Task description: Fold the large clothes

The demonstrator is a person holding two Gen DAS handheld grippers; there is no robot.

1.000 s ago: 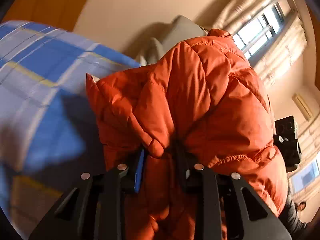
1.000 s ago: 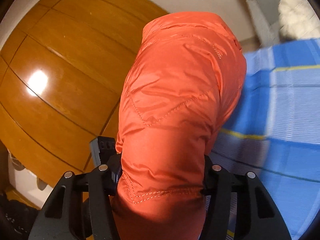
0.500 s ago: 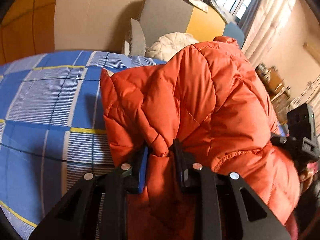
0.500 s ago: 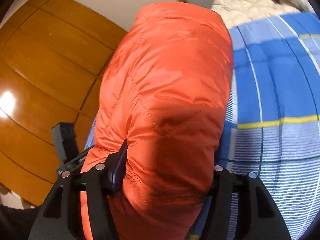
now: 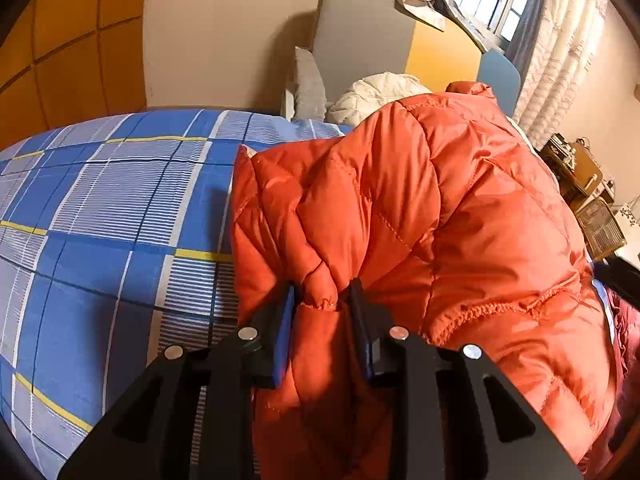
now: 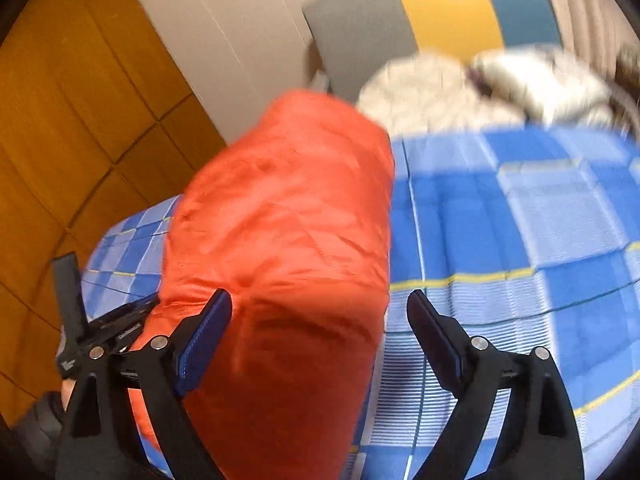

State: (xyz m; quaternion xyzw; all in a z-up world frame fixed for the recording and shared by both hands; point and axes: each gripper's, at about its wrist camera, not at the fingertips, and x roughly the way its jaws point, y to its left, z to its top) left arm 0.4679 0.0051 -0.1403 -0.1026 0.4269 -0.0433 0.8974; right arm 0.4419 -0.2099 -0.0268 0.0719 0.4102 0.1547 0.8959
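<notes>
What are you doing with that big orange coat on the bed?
A person is folding an orange puffy jacket on a bed with a blue checked sheet, using a gripper in each hand. The left gripper pinches a fold of the jacket. The right gripper has just been opening; its jaws stand wide, with the jacket between them but not squeezed.

An orange quilted puffer jacket [image 5: 460, 216] lies over a bedspread [image 5: 112, 216] checked in blue and pale blue-white stripes, crossed by thin yellow lines. Both grippers are black with blue finger pads [image 6: 204, 340]. Behind sit a cream-white padded garment [image 5: 376, 94], a headboard [image 5: 400, 44] panelled grey, yellow and blue, and amber wood wall panels [image 5: 72, 52].
</notes>
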